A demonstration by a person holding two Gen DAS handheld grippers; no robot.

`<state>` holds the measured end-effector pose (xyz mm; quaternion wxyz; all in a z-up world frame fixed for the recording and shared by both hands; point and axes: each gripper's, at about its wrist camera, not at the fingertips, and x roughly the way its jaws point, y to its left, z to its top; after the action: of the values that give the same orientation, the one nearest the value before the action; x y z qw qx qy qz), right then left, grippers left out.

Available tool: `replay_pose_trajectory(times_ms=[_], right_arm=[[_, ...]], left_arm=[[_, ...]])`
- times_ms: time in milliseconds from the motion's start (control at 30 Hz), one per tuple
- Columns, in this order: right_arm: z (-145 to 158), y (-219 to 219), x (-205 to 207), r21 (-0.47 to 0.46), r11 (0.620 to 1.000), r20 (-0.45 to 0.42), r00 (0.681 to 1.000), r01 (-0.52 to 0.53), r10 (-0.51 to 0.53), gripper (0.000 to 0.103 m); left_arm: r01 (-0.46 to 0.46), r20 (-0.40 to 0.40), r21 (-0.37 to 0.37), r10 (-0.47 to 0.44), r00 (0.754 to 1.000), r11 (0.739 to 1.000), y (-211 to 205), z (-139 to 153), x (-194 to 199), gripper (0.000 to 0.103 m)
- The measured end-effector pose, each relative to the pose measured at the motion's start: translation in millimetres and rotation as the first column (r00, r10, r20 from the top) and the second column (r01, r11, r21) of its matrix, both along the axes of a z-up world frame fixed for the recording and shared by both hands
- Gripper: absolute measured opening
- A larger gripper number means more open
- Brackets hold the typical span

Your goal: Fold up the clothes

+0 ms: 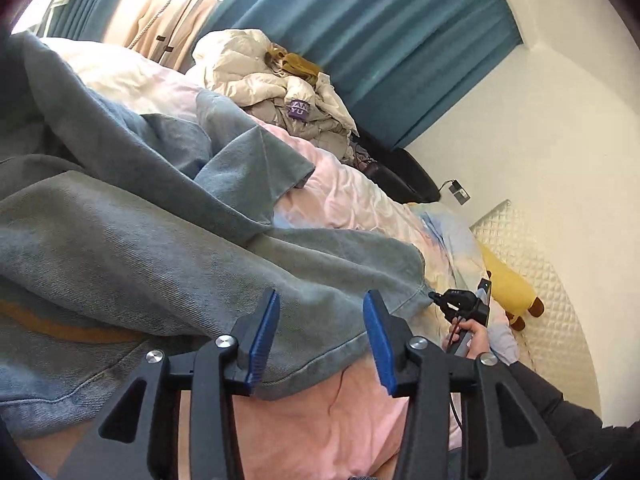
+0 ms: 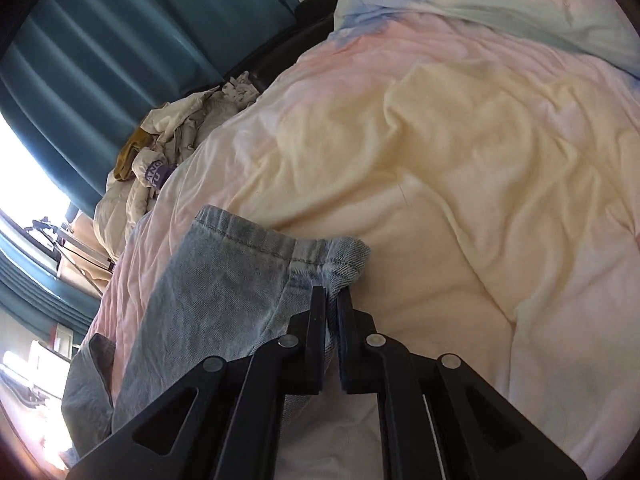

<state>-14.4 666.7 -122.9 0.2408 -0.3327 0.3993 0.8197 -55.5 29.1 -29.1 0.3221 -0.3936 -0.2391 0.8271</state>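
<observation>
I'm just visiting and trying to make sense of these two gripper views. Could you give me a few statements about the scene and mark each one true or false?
1. The right gripper is shut on the hem of the jeans. True.
2. The left gripper is clamped tight on the jeans. False: its blue pads stand apart, with denim lying between them, not pressed.
3. The jeans lie on a pink and cream duvet. True.
4. The curtains are red. False: they are teal.
5. A yellow plush toy lies at the bed's edge. True.
</observation>
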Motion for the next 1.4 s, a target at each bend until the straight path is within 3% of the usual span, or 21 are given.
replay_pose_trajectory(times_ms=[167, 267, 367, 500, 633, 733, 833, 900, 967, 1067, 1200, 1267, 1400], right_arm=[[20, -21, 10, -0.024, 1.0, 0.081, 0.997, -0.016, 0.018, 0.012], [46, -47, 20, -0.012, 0.999, 0.052, 0.998, -0.04, 0.041, 0.016], [71, -78, 28, -0.014, 0.997, 0.001, 0.997, -0.077, 0.077, 0.017], [98, -128, 34, -0.006, 0.993, -0.038, 0.993, -0.115, 0.114, 0.017], [104, -173, 39, -0.061, 0.985, -0.08, 0.985, -0.16, 0.155, 0.017], [98, -199, 42, -0.086, 0.976, -0.084, 0.977, -0.201, 0.194, 0.017], [92, -213, 47, -0.083, 0.971, -0.069, 0.973, -0.226, 0.221, 0.017], [86, -213, 51, -0.087, 0.969, -0.06, 0.972, -0.231, 0.227, 0.017], [80, -207, 53, -0.099, 0.97, -0.048, 0.975, -0.22, 0.217, 0.017], [73, -199, 56, -0.123, 0.971, -0.039, 0.978, -0.206, 0.203, 0.017], [63, -194, 54, -0.156, 0.965, -0.026, 0.978, -0.209, 0.207, 0.024], [58, -194, 53, -0.165, 0.963, -0.006, 0.977, -0.211, 0.213, 0.034], [46, -195, 51, -0.207, 0.955, 0.024, 0.974, -0.214, 0.223, 0.04]], left_arm=[[-0.124, 0.118, -0.013, 0.125, 0.985, 0.992, -25, -19, -15, 0.045], [-0.172, 0.206, 0.045, 0.159, 0.965, 0.984, -43, -29, -17, 0.045], [-0.225, 0.222, 0.082, 0.202, 0.954, 0.971, -58, -24, -7, 0.049], [-0.297, 0.195, 0.053, 0.282, 0.94, 0.953, -75, -14, 14, 0.059], [-0.35, 0.262, 0.09, 0.317, 0.912, 0.932, -101, -15, 32, 0.062], [-0.413, 0.349, 0.091, 0.36, 0.865, 0.906, -125, -18, 47, 0.062], [-0.486, 0.492, 0.092, 0.385, 0.781, 0.869, -153, -29, 61, 0.062], [-0.524, 0.58, 0.153, 0.354, 0.734, 0.838, -170, -40, 71, 0.062], [-0.566, 0.643, 0.195, 0.332, 0.69, 0.801, -183, -48, 81, 0.062], [-0.637, 0.677, 0.194, 0.368, 0.637, 0.746, -202, -53, 90, 0.062], [-0.755, 0.712, 0.129, 0.471, 0.522, 0.643, -229, -65, 93, 0.062], [-0.775, 0.731, 0.157, 0.455, 0.508, 0.612, -236, -77, 88, 0.062], [-0.777, 0.728, 0.119, 0.478, 0.492, 0.618, -244, -92, 77, 0.062]])
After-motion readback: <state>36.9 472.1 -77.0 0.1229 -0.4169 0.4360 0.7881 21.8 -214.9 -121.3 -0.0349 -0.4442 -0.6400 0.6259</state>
